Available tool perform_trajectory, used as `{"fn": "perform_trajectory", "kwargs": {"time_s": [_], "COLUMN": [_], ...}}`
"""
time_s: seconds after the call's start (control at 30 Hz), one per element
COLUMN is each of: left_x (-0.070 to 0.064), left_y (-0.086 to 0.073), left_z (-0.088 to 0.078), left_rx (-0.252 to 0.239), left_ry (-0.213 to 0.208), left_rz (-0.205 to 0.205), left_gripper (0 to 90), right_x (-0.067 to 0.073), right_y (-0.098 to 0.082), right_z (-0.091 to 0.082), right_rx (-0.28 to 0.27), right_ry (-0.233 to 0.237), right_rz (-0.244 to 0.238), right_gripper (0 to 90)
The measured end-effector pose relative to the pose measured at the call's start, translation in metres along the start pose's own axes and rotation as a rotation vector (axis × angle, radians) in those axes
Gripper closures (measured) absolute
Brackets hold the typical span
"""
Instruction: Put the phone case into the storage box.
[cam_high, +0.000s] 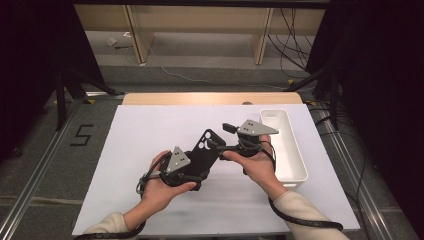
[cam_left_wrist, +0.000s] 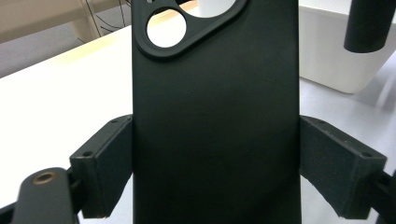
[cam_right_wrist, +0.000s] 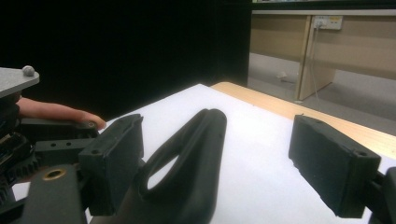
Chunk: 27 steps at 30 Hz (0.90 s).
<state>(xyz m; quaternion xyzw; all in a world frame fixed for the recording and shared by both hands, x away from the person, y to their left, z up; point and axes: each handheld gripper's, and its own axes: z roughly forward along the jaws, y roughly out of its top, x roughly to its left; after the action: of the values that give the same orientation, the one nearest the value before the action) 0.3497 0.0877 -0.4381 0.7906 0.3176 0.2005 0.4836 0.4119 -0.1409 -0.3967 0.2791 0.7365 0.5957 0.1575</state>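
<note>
A person sits at a table covered by a smooth white sheet (cam_high: 150, 150), holding a black two-jaw gripper in each hand. Between them, lifted just above the sheet near the middle of the table, is a matte black, soft-looking phone case (cam_high: 204, 152) with rounded camera cut-outs at its far end.

The left gripper (cam_high: 192, 176) is clamped across the width of the case. In the left gripper view its two flat, slightly rough black pads (cam_left_wrist: 109, 163) press against the case's long edges, and the case (cam_left_wrist: 215, 130) rises upright between them, its smooth back facing the camera.

The right gripper (cam_high: 220, 146) stands at the case's camera end. In the right gripper view its jaws are spread apart and grip nothing: the thin rounded rim of the case (cam_right_wrist: 187, 158) lies just beside the left pad (cam_right_wrist: 114, 158), while the other pad stands well clear.

The step in hand appears to be a transfer or a two-handed hold of the case. The next move probably calls for the right gripper to centre on the rim and close gently, since the flexible edge may bend or slip.

A glossy white rectangular plastic bin (cam_high: 292, 172) sits on the sheet's right side, beyond the right hand (cam_high: 255, 167).
</note>
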Motion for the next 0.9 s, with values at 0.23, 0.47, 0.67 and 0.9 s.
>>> {"fn": "perform_trajectory", "kwargs": {"time_s": [0.23,0.47,0.67,0.9], "left_x": [-0.002,-0.005,-0.005,-0.005], "left_y": [0.0,-0.001,-0.001,-0.002], "left_z": [0.002,0.003,0.004,0.005], "left_rx": [-0.001,0.003,0.003,0.002], "left_ry": [-0.002,0.012,0.011,0.002], "left_rz": [0.007,0.034,0.035,0.034], "left_gripper": [15.1,15.1,15.1,15.1], "right_x": [0.001,0.003,0.003,0.003], "right_y": [0.0,-0.001,-0.001,-0.001], "right_z": [0.009,0.016,0.018,0.021], "right_rx": [0.009,0.024,0.026,0.035], "right_ry": [0.009,0.027,0.027,0.039], "right_rz": [0.013,0.026,0.036,0.05], "right_gripper": [23.5,30.3,36.2,42.1]}}
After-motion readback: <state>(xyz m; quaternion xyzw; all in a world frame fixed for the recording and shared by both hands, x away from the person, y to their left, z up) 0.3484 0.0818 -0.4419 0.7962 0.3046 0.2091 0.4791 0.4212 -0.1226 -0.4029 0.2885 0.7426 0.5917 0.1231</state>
